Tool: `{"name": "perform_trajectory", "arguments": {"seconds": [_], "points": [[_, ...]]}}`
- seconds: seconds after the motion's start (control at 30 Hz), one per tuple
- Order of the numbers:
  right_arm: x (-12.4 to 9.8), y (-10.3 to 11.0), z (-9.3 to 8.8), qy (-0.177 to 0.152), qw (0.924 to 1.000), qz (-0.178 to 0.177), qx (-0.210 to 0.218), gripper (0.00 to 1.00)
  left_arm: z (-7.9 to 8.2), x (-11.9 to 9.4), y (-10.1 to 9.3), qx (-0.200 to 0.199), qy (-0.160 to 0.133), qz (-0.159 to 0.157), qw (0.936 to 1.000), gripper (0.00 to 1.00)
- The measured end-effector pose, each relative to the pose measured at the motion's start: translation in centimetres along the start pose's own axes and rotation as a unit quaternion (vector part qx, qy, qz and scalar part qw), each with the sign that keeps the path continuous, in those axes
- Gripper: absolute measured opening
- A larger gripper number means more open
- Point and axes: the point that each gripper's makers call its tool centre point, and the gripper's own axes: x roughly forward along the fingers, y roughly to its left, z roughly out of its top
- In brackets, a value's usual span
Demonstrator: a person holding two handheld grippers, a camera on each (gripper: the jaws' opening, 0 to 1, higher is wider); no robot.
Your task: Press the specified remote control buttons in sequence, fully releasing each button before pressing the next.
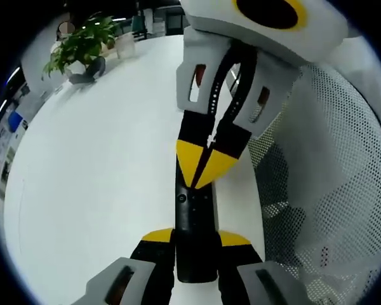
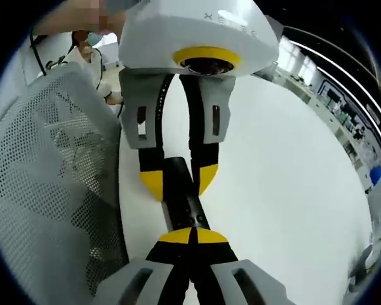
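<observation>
Lying on the white table [image 1: 101,190] beside a white mesh chair [image 1: 343,190], the black remote [image 1: 195,222] sits clamped between the jaws of my left claw [image 1: 195,239], while my right claw [image 2: 192,236], jaws closed together, has its yellow tips on the remote's top face.

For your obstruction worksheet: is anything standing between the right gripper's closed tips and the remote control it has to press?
Nothing visible. The right gripper, fingers shut, rests its tips right on the black remote control, which the left gripper clamps from the opposite end. The white table around them is bare.
</observation>
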Motion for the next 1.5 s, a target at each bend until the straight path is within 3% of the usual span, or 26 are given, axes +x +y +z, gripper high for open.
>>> {"name": "perform_trajectory", "arguments": {"seconds": [0.07,0.13,0.83,0.97,1.1,1.27,1.4,1.5], "points": [[0.1,1.2,0.2,-0.004,0.9997,0.02,0.01,0.0,0.0,0.0,0.0,-0.002,0.0,-0.001,1.0,0.22],[0.4,1.6,0.3,-0.006,0.9998,0.017,0.0,0.0,0.0,0.0,0.0,-0.001,0.0,0.0,1.0,0.22],[0.7,1.0,0.9,0.007,0.9999,0.006,-0.008,0.0,0.0,0.0,0.0,-0.003,-0.002,-0.002,1.0,0.22],[0.5,1.2,0.4,0.016,0.9992,-0.008,-0.036,0.0,0.0,0.0,0.0,-0.007,0.0,-0.001,1.0,0.22],[0.4,1.2,0.3,0.03,0.995,-0.025,-0.092,0.0,0.0,0.0,0.0,-0.006,0.0,-0.001,1.0,0.22],[0.6,1.3,0.3,0.051,0.9826,-0.039,-0.174,0.0,0.0,0.0,0.0,-0.012,-0.009,-0.001,0.9999,0.22],[0.6,1.5,0.4,0.057,0.9773,-0.034,-0.201,0.0,0.1,0.0,0.0,-0.014,-0.015,0.004,0.9998,0.22],[0.7,1.5,0.5,0.056,0.978,-0.026,-0.2,0.0,0.1,0.0,0.0,-0.014,-0.016,0.005,0.9998,0.22]]}}
